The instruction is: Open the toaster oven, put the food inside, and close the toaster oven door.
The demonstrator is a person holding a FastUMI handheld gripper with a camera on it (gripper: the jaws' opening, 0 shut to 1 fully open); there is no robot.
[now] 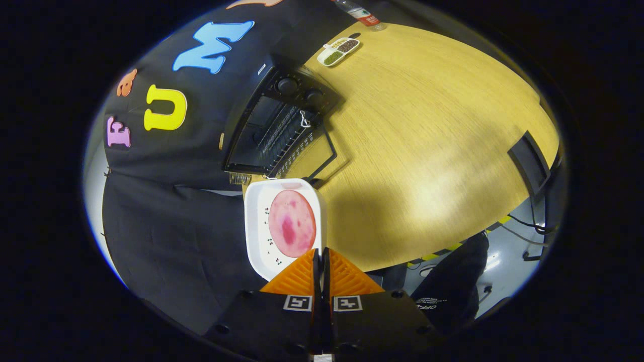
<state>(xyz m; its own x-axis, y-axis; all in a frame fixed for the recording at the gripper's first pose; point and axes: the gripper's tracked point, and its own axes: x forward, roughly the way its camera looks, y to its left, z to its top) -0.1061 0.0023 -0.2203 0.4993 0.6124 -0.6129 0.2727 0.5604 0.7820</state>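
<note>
i have the gripper (320, 254) pinched nearly together on the near rim of the white tray (257, 236), the two fingers all but meeting with the edge of the tray clamped between them; that narrow clamp on the rim is what lets me carry the tray without touching the food; the pink round slice (292, 223) lies flat in the middle of the tray, just ahead of the fingertips, and it seems to sit steady there.

the toaster oven (274, 128) stands beyond the tray on the wooden table (427, 125), backed against the booth wall; its door (314, 153) is already dropped open toward me, with the wire rack (284, 136) showing inside and the two knobs (299, 89) at one end of the front; so i judge the opening step done and the loading step in hand; the far rim of the tray looks close to the lip of the open door, though i cannot tell whether they touch.

the whole scene reads rolled over in my view, the table tilted steeply and the oven on a slant, so i take it the hand holding the tool is twisted at the wrist; i would want that roll eased out before i push in, or the slice could slide; the tray should then go flat onto the rack.

a small divided dish (338, 51) and a bottle (363, 14) sit at the far end of the table, well apart from the oven.
</note>
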